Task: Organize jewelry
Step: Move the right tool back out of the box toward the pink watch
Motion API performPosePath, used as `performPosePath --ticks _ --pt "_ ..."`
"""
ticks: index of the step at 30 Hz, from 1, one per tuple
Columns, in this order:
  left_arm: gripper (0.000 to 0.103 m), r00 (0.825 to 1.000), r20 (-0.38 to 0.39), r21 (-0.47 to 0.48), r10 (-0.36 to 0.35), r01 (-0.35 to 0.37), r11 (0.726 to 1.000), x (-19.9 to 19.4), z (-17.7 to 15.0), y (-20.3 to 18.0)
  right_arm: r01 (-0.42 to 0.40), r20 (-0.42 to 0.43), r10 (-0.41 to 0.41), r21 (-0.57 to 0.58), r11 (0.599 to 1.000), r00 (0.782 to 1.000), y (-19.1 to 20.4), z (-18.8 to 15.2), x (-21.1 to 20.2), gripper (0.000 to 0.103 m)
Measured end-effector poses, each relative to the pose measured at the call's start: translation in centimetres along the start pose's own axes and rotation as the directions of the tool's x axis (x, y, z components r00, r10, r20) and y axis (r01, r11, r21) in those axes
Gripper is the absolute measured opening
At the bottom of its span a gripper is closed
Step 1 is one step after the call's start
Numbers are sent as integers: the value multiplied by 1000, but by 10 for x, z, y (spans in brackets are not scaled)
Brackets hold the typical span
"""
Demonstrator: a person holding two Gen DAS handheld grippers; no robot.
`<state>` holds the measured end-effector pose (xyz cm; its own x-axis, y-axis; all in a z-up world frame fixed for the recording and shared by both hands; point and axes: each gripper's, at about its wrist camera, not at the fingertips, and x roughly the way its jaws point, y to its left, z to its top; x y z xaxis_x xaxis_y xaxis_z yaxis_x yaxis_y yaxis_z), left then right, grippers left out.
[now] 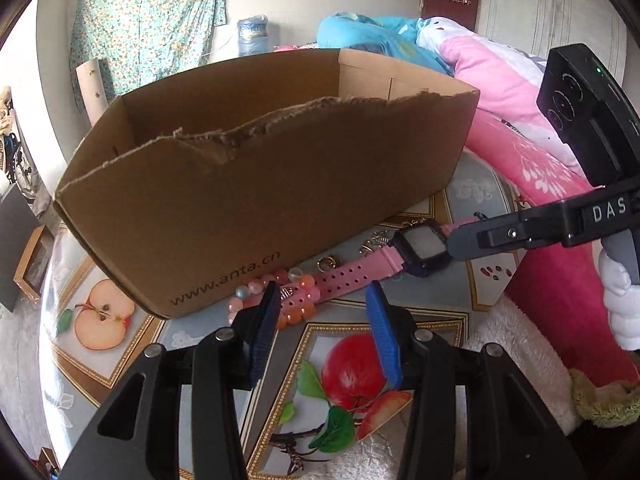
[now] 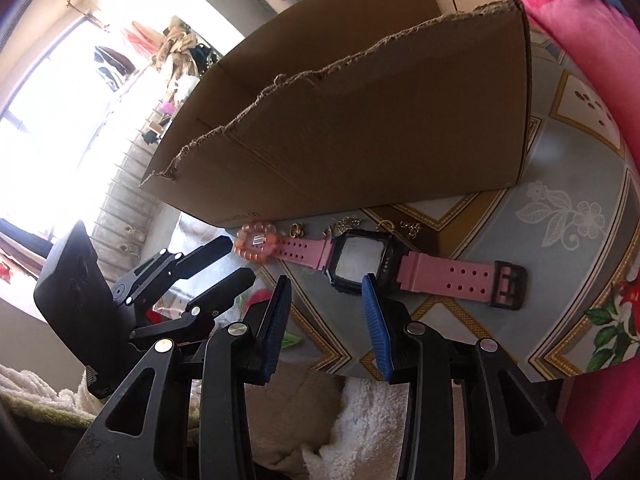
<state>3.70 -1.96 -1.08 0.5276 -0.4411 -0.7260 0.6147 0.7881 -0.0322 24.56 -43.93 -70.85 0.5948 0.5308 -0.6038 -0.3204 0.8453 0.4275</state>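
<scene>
A pink-strapped watch [image 1: 420,246] [image 2: 360,260] with a black square face lies flat on the patterned table [image 1: 200,326] [image 2: 560,184], in front of an open cardboard box [image 1: 260,184] [image 2: 360,120]. An orange-pink bead bracelet [image 1: 298,314] [image 2: 258,242] rests on one strap end. Small gold rings [image 1: 328,262] [image 2: 296,230] and chains [image 1: 376,240] [image 2: 348,224] lie along the box's foot. My left gripper [image 1: 324,296] [image 2: 236,260] hovers open just short of the bracelet, nothing between its blue pads. My right gripper [image 2: 326,284] [image 1: 464,242] is open, its tips at the watch face.
Pink bedding [image 1: 520,92] and blue bedding are heaped behind and right of the table. White fluffy cloth [image 2: 360,420] lies at the table's near edge. A white-gloved hand [image 1: 620,300] holds the right gripper. The box's near wall has a torn, jagged rim.
</scene>
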Motion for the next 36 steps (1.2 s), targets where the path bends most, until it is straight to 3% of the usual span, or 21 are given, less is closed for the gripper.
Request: performPosePath --ticks 6,14,16,24,30,36 --pt "39 999 -23 23 35 -34 999 15 2 3 1 -16 -1 -3 1000 1000 4 6 8 37" --pt "16 994 -54 90 93 -87 992 24 0 -4 -10 -17 10 -3 1000 1000 2 16 12 37" --pt "9 996 -54 81 73 -69 994 24 1 -4 -13 -16 13 -4 1000 1000 -3 12 8 37" --pt "9 998 37 52 59 -61 997 3 2 6 -17 -10 17 -6 1000 1000 -6 3 5 37" --pt "9 991 97 13 89 -90 996 -19 8 18 -16 -2 16 -10 1000 1000 -3 -3 4 37" --pt "9 994 84 -125 69 -58 990 -33 2 49 -18 5 18 -21 1000 1000 2 -8 1 37"
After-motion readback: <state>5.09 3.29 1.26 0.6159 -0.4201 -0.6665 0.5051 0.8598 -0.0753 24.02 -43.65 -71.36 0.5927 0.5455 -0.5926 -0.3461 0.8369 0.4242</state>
